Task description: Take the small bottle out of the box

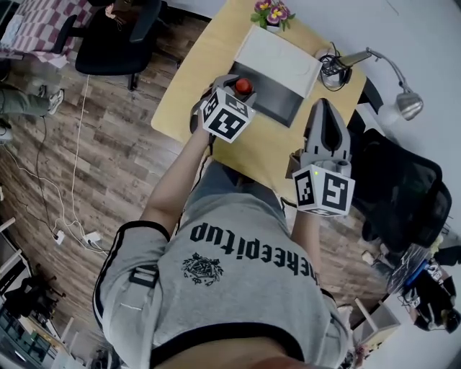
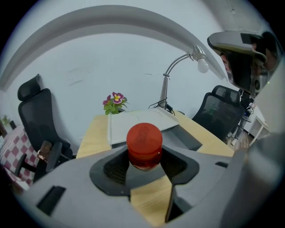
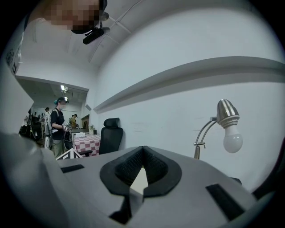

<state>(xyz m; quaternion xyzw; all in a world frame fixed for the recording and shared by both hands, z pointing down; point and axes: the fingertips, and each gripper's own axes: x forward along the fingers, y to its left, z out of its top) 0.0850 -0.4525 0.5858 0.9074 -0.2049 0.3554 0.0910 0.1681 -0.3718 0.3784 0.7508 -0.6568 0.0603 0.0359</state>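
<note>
In the head view, we saw the left gripper (image 1: 240, 90) holding the bottle (image 1: 244, 86) just above the box (image 1: 281, 58). In the left gripper view, its jaws stood fairly wide, clamped just under the cap (image 2: 144, 136). We judged the bottle light, stiff and slick. In the right gripper view, the right gripper (image 3: 141, 156) was closed and empty.

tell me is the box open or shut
Open: the box shows its dark inside in the head view, and its white lid lies folded back on the table toward the flowers.
</note>
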